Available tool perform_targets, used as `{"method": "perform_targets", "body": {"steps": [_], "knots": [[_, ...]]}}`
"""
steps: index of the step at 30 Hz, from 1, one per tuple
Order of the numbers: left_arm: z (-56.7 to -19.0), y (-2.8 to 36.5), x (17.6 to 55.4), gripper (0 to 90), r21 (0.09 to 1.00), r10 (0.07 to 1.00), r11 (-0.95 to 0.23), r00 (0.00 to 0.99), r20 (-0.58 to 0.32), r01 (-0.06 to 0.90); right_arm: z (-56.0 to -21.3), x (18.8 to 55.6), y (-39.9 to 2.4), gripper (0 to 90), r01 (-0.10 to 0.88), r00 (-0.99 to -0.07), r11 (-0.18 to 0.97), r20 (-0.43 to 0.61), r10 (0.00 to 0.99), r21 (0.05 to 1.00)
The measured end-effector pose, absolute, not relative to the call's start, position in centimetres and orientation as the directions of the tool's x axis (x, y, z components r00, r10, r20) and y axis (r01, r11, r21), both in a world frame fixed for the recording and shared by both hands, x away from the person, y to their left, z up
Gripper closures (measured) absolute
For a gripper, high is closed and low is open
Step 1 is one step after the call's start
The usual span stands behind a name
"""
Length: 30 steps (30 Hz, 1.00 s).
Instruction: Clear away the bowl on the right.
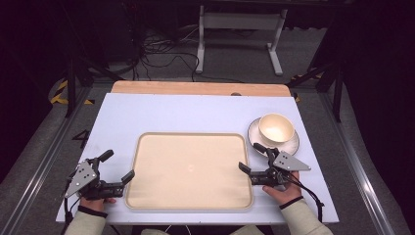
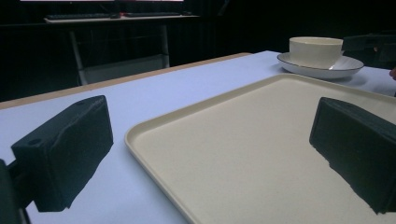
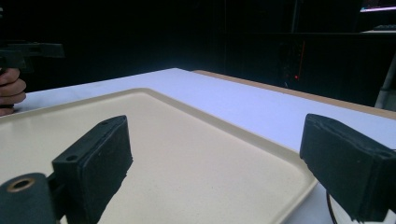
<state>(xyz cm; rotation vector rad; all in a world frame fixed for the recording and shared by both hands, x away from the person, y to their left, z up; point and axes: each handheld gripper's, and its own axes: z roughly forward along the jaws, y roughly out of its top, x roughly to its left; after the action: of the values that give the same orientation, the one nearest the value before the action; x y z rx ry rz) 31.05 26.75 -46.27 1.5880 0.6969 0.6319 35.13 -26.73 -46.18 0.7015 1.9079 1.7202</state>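
At the left edge of the table (image 1: pixel 117 117), the left gripper (image 1: pixel 117 169) is resting low beside the tray (image 1: pixel 188 205), with its jaws standing wide apart and nothing between them. In the left gripper view one jaw is hanging over the bare table and the other over the tray floor, so the tray's left rim is lying between them — not yet touched, as far as I can tell.

The tray is lying flat in the middle of the table and nothing is on it.

The right gripper (image 1: pixel 252 159) is waiting at the tray's right rim, also wide open and holding nothing; its jaws are sitting on either side of that rim in the same way. Just behind it the bowl (image 1: pixel 276 128) is standing on its saucer (image 1: pixel 292 145), near the tray's far right corner.

The risks, in my judgement: if the two grippers are closing on the rims at different heights or moments, the tray is going to tilt or slide. The rim looks thin and smooth, so a shallow bite could slip. Also, the right gripper is working close to the saucer — a swing backward could knock the bowl.
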Motion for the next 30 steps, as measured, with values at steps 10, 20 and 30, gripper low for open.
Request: {"method": "perform_targets", "body": {"steps": [10, 20, 30], "knots": [[-46.26, 26.74, 31.04, 0.2, 0.992, 0.742, -0.094, 0.670, 0.014, 0.084, -46.18, 35.14, -26.75, 9.0, 0.061, -0.756, 0.080, -0.006, 0.654, 0.995], [-46.27, 26.66, 30.97, 0.2, 0.992, 0.743, -0.095, 0.669, 0.017, 0.080, -46.15, 35.15, -26.70, 9.0, 0.063, -0.758, 0.087, -0.009, 0.653, 0.994], [-46.26, 26.65, 30.98, 0.2, 0.992, 0.744, -0.097, 0.668, 0.018, 0.081, -46.14, 35.12, -26.61, 9.0, 0.057, -0.756, 0.095, -0.019, 0.654, 0.994]]}}
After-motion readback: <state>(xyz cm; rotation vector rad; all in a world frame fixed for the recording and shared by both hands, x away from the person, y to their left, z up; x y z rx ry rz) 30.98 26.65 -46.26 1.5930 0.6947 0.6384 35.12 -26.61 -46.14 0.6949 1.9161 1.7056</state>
